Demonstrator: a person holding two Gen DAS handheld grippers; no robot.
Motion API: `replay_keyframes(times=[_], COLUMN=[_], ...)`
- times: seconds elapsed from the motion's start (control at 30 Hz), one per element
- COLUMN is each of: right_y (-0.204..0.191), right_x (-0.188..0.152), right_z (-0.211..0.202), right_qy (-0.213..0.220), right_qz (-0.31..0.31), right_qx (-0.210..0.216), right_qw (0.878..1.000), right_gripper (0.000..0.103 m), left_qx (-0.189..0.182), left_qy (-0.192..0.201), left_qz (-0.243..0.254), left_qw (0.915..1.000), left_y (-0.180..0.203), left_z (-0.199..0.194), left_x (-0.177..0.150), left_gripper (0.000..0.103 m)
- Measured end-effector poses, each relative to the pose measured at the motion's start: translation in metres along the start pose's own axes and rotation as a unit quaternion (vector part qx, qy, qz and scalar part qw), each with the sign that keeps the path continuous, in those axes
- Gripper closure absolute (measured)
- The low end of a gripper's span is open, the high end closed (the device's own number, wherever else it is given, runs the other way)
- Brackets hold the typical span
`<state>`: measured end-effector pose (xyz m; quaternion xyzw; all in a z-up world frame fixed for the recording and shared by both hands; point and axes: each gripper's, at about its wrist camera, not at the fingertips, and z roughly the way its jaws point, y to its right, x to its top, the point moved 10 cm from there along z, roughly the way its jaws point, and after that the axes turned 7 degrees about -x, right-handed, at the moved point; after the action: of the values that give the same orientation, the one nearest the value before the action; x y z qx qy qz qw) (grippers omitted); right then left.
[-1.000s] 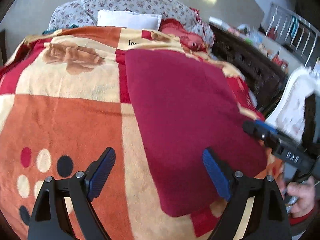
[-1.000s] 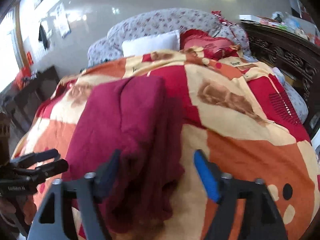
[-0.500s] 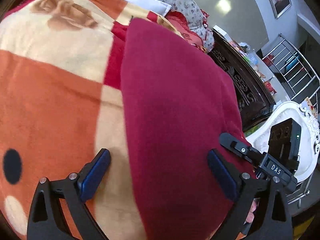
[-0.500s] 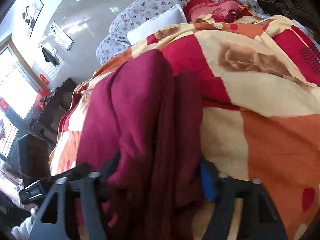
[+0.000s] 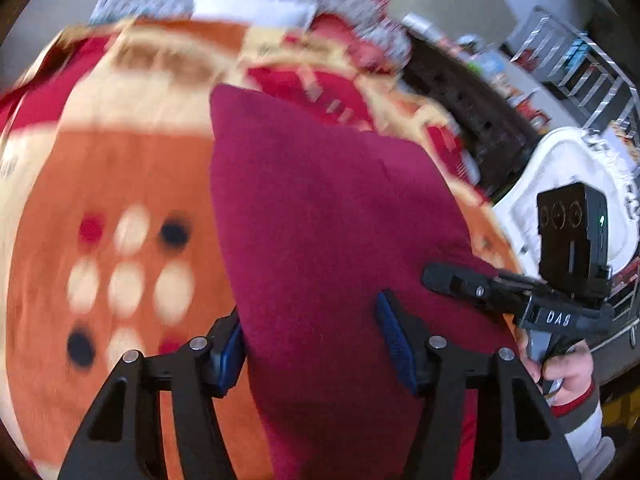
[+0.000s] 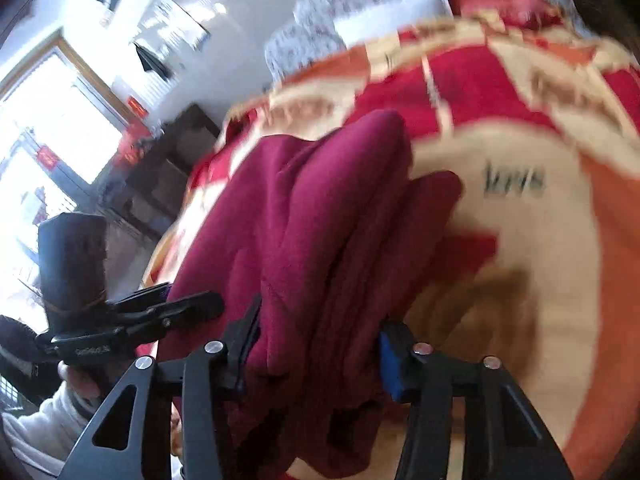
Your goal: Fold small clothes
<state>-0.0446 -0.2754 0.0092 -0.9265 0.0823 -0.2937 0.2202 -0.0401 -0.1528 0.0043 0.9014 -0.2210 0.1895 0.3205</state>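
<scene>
A dark maroon garment (image 5: 320,216) lies folded on the patterned orange, red and cream blanket (image 5: 120,168). My left gripper (image 5: 312,344) has closed on its near edge, the cloth bunched between the blue pads. My right gripper (image 6: 316,344) has closed on the thick folded stack of the same garment (image 6: 320,216) and holds it raised off the blanket. The right gripper shows in the left wrist view (image 5: 520,300) at the garment's right side. The left gripper shows in the right wrist view (image 6: 132,320) at the left.
A white pillow (image 5: 252,4) and a floral cushion (image 6: 328,4) lie at the head of the bed. A dark carved wooden cabinet (image 5: 468,108) and a white chair (image 5: 568,168) stand to the right of the bed. Dark furniture (image 6: 160,172) stands to the left.
Both grippers have closed on the maroon garment, and the garment has been lifted and bunched. Both views are blurred by motion.
</scene>
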Motion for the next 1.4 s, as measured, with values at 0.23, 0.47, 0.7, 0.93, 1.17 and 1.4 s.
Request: replay_keyframes(times=[0.23,0.47,0.7,0.93,1.17,1.4], right_y=[-0.001,-0.056,0.010,-0.022,-0.012,-0.031], right_x=[-0.011,0.002,0.005,-0.017,-0.053,-0.053], right_z=[-0.040,-0.022,0.030,-0.016,0.000,-0.036], right_qy=[0.052,0.061,0.027,0.053,0.048,0.080], right_qz=[0.013,-0.091,-0.078,-0.105,-0.102,-0.079], right_qx=[-0.039,-0.070,-0.170,-0.162,-0.202,-0.203], right_qw=[0.998,0.992,0.982,0.980,0.973,0.973], right_gripper=[0.042,0.064,0.088,0.081,0.074,0.040], left_qx=[0.066,0.130,0.158,0.185,0.183,0.222], left_qy=[0.039,0.056,0.063,0.072,0.082,0.114], left_qz=[0.013,0.031,0.043,0.072,0.051,0.081], left_qw=[0.9970,0.9895,0.9845,0.9774,0.9783,0.9649], left_y=[-0.020,-0.018,-0.016,-0.007,-0.007,0.002], left_z=[-0.025,-0.025,-0.014,-0.011,-0.014,-0.036], left_x=[-0.021,-0.013,-0.015,-0.015,-0.020,-0.024], left_gripper=[0.032,0.029,0.025,0.025,0.025,0.024])
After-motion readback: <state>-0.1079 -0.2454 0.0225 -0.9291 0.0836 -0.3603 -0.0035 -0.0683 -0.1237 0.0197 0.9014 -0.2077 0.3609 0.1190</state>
